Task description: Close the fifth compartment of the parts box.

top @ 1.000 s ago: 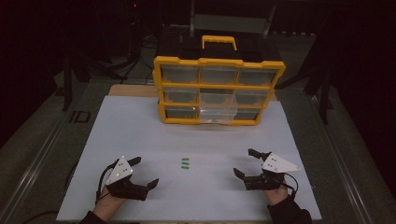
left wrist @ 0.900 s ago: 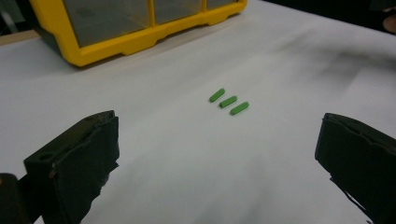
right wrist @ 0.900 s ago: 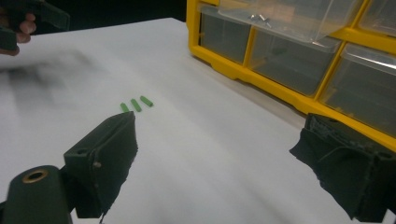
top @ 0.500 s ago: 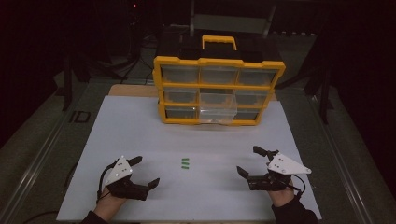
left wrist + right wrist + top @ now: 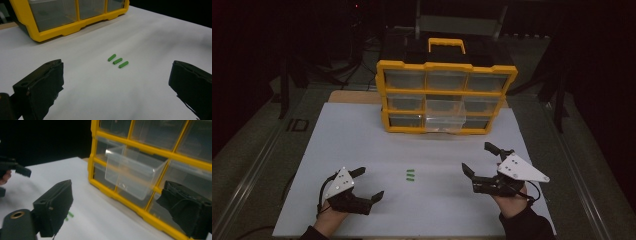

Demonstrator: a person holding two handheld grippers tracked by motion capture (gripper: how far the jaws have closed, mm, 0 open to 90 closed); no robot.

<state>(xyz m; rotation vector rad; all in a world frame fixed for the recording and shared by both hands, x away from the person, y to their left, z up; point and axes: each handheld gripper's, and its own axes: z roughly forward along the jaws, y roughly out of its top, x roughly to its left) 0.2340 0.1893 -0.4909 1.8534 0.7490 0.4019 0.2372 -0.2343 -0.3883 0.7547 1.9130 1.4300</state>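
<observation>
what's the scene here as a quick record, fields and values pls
surface: white table
cabinet: yellow drawer organiser at the far side, clear drawers
open drawer: middle drawer pulled out, looks empty
small parts: three green pieces side by side on the table, between the grippers
left gripper: open, holding nothing, near the front edge
right gripper: open, holding nothing, pointed toward the organiser
contact: neither gripper touches the pieces

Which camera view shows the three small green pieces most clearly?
The left gripper view: the three green pieces lie large and separate ahead of the open left tool. The high view shows them tiny; the right gripper view shows a blurred part.
</observation>
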